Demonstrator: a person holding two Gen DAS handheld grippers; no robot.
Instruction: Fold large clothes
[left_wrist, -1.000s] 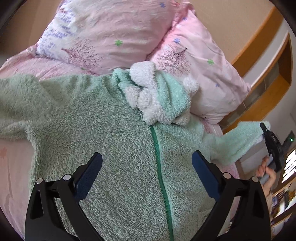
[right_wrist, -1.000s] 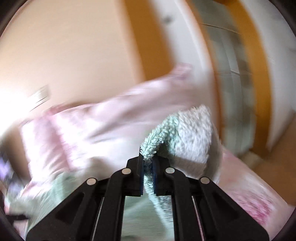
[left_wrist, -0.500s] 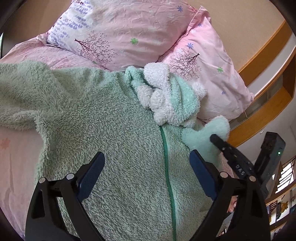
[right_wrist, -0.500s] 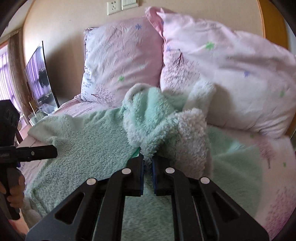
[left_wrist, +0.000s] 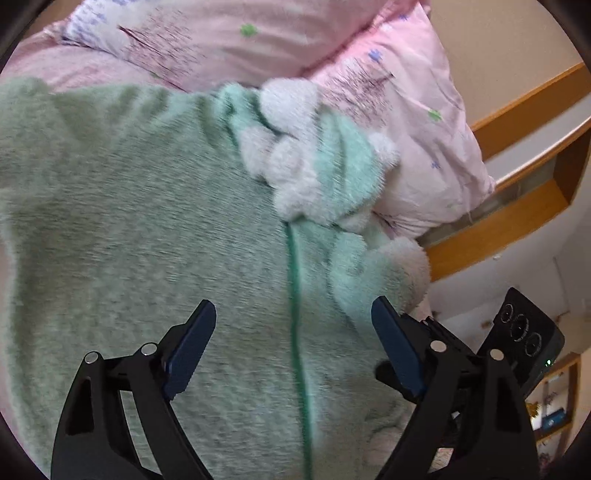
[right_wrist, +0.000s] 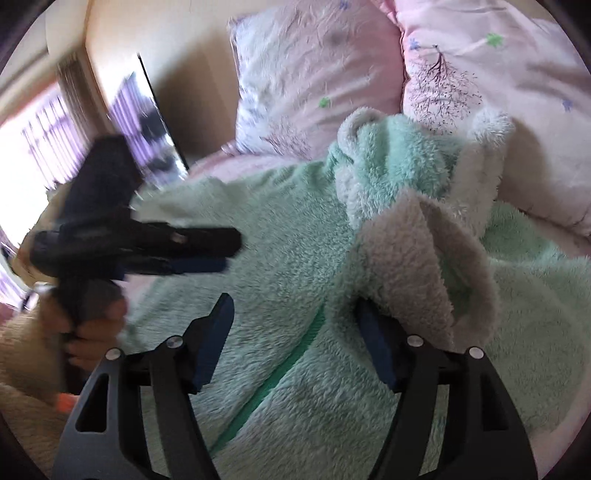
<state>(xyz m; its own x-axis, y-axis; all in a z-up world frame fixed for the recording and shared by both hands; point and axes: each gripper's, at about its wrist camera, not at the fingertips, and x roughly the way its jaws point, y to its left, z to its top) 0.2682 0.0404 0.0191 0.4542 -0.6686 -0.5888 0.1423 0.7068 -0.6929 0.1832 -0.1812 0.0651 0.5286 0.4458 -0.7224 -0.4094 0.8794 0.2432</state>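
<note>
The right gripper (right_wrist: 291, 336) has just opened wide and let go the sleeve (right_wrist: 424, 258) – it now lies folded across the robe (left_wrist: 147, 240), at two o'clock from the zip. The left gripper (left_wrist: 291, 343), wide but narrowing slightly, holds nothing – one sleeve remains.

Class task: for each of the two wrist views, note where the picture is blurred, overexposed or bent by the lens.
Left wrist view: the green fleece garment is motion-smeared and the wooden ledge bows from fisheye distortion. Right wrist view: the left claw is blurred, the window is blown out, and the pillows stay fairly sharp.
</note>
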